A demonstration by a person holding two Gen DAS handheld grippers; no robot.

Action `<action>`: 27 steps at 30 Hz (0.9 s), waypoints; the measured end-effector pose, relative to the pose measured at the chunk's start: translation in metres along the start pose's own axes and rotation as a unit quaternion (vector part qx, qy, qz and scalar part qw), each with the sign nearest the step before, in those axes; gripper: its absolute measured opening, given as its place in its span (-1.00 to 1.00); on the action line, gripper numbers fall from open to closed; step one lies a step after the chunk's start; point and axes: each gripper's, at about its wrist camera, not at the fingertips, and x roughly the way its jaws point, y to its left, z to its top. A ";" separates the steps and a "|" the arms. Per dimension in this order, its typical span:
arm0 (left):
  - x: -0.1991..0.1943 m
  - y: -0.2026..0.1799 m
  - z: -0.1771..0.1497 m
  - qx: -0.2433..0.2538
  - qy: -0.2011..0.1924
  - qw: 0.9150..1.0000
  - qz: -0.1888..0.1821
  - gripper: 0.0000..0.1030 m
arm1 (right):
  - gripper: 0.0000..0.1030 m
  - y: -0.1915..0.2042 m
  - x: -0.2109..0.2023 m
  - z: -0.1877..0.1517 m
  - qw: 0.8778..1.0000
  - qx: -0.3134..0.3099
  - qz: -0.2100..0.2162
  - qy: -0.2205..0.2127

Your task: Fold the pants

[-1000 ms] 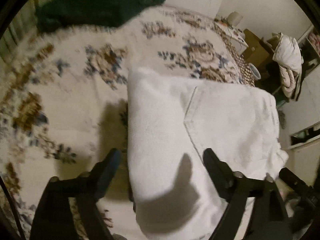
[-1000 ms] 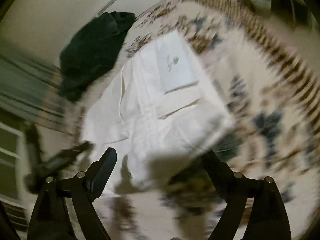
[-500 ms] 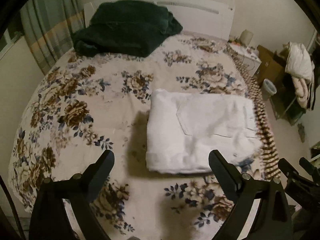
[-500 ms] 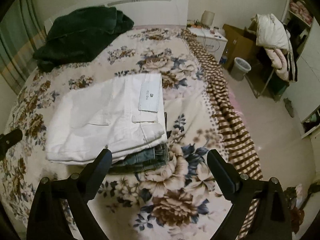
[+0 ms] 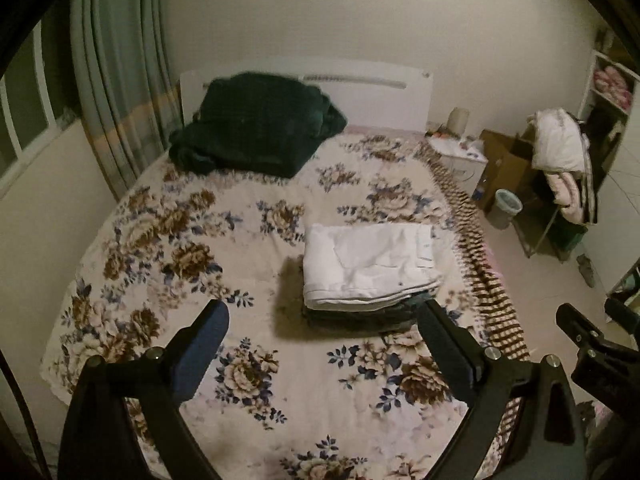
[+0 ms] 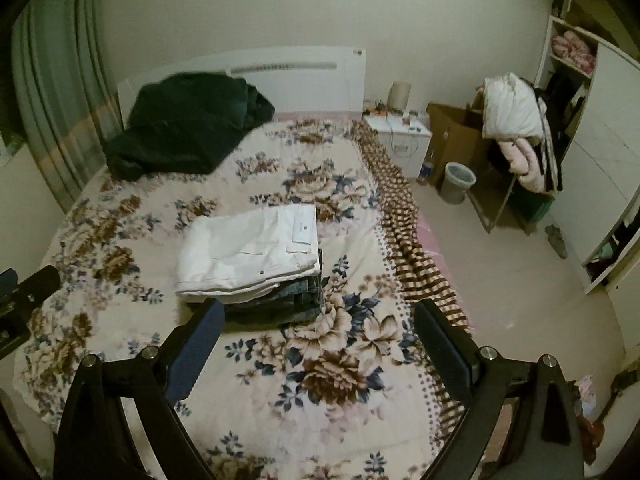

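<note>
Bedroom setting: a bed (image 5: 168, 280) with a floral cover fills both views, its white headboard (image 6: 304, 76) against the far wall. White pants (image 5: 372, 268) lie folded into a compact rectangle near the middle of the bed, toward its right edge, with a label patch visible on the end nearest that edge. The pants rest on top of a stack of darker folded denim (image 6: 288, 300), edges roughly aligned with the stack below. A dark green blanket (image 5: 256, 128) is heaped beside the headboard, well apart from the pants. Off the right edge of the bed stand a nightstand (image 6: 404, 140), a bin (image 6: 458, 182) and a chair (image 6: 516, 136) draped with clothing. Left tongs (image 5: 322, 330) are spread wide and hold nothing; they hang above the foot of the bed, clear of the pants. Right tongs (image 6: 318, 330) are likewise spread wide and empty, above the foot of the bed and apart from the stack. Task status, as a judgement: folding appears complete, since the pants show no loose leg or trailing waistband and sit squarely on the stack. No unfolded pants are visible on the bed. Remaining work, if any, is limited to minor squaring of the top layer; whether further garments wait outside the views cannot be told.
</note>
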 end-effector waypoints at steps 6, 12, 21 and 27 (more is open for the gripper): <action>-0.089 -0.003 -0.012 0.021 -0.043 0.999 -0.001 0.87 | 0.90 -0.003 -0.126 -0.020 0.999 0.002 -0.007 -0.047; -0.130 -0.008 -0.022 0.023 -0.050 0.998 -0.004 0.87 | 0.90 -0.013 -0.217 -0.039 0.997 0.007 -0.006 -0.071; -0.155 -0.020 -0.037 0.003 -0.059 0.998 0.030 1.00 | 1.00 -0.027 -0.266 -0.040 0.996 -0.004 0.029 -0.082; -0.157 -0.026 -0.040 -0.002 -0.063 0.997 0.044 1.00 | 1.00 -0.028 -0.256 -0.035 0.997 -0.020 0.045 -0.065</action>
